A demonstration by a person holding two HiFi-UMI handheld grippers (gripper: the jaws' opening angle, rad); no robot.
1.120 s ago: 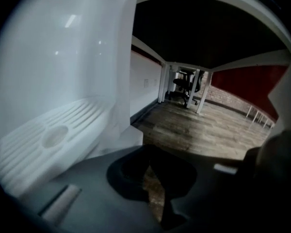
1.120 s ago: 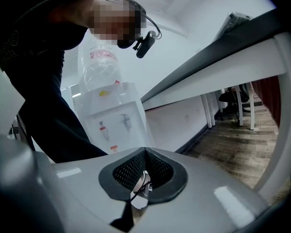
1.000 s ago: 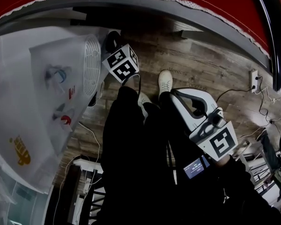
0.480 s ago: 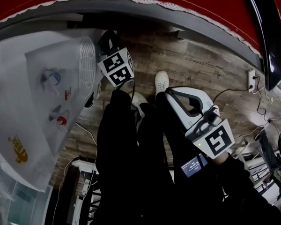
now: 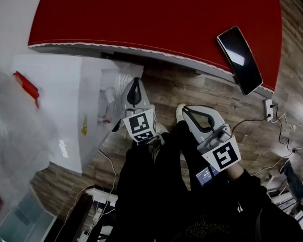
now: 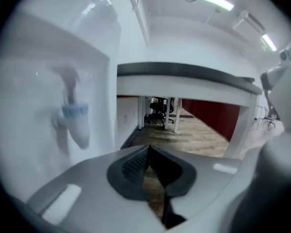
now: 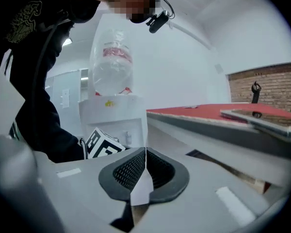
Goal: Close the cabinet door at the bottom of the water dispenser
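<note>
Far left in the head view there's the clear bottle [image 5: 12,125] sitting on top of the white water dispenser [image 5: 55,100], which stands on the wood floor [image 5: 227,100] right up against the edge of the red table [image 5: 156,19]. The cabinet door is down low on the dispenser's front, and honestly I can't make it out from this steep angle or in either gripper view. The left gripper [image 5: 134,87] is just beside the dispenser's front. In the left gripper view its jaws are pinched together at the tips with nothing between them, the blue-tipped tap [image 6: 73,114] is off to the left, and the jaws point past it at the space under the table. Next over are the person's black trouser legs [image 5: 156,185] and a white shoe [image 5: 180,112]. The right gripper [image 5: 189,114] is held over the legs, well apart from the dispenser, jaws also closed tip to tip and empty. A dark phone [image 5: 240,59] lies on the table's right end, and a power strip [image 5: 269,109] sits on the floor at far right.
</note>
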